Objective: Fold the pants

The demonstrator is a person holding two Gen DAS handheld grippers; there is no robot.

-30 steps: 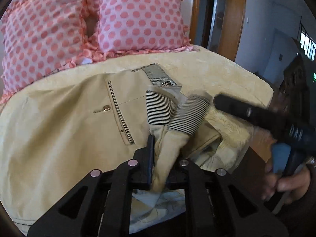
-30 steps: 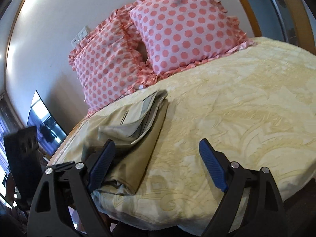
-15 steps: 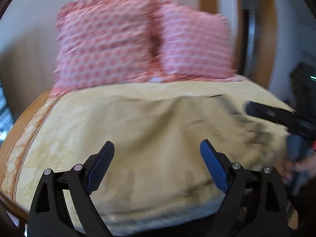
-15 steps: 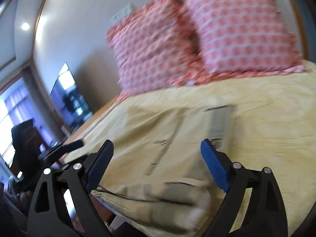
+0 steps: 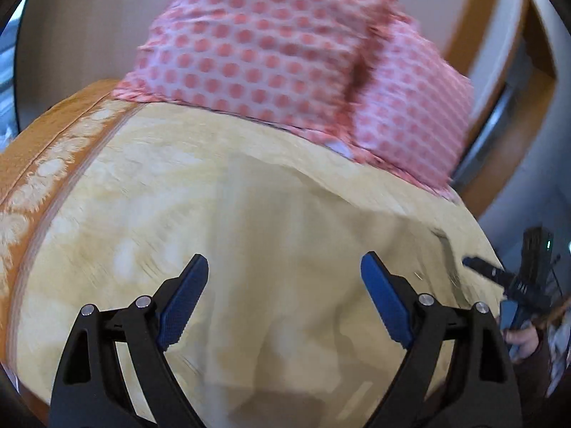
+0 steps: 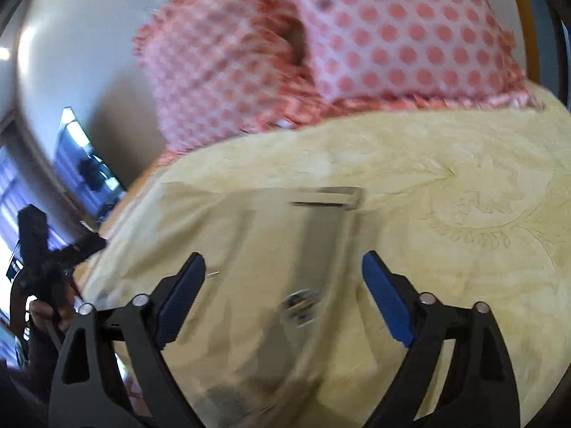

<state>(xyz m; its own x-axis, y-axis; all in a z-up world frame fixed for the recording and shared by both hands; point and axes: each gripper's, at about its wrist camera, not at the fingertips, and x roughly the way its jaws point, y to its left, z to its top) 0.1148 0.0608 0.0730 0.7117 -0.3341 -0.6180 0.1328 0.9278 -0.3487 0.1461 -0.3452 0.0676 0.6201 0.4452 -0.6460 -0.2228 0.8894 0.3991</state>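
A: Left gripper (image 5: 284, 296) state?
B: Jaws wide, nothing between them. Right gripper (image 6: 283, 294) the same.
A: Pants?
B: Khaki pants (image 6: 257, 249) lie flat on the yellow bedspread (image 6: 464, 185), near its front edge, under both grippers. Grey waistband lining faces up. Frames blurred. Two polka-dot pillows (image 6: 374, 35) behind.

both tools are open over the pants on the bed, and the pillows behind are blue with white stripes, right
Not quite. The pillows are pink with red dots, not blue with white stripes, as the right wrist view shows. The rest holds: the left tool and the right tool are both open over the pants on the bed.
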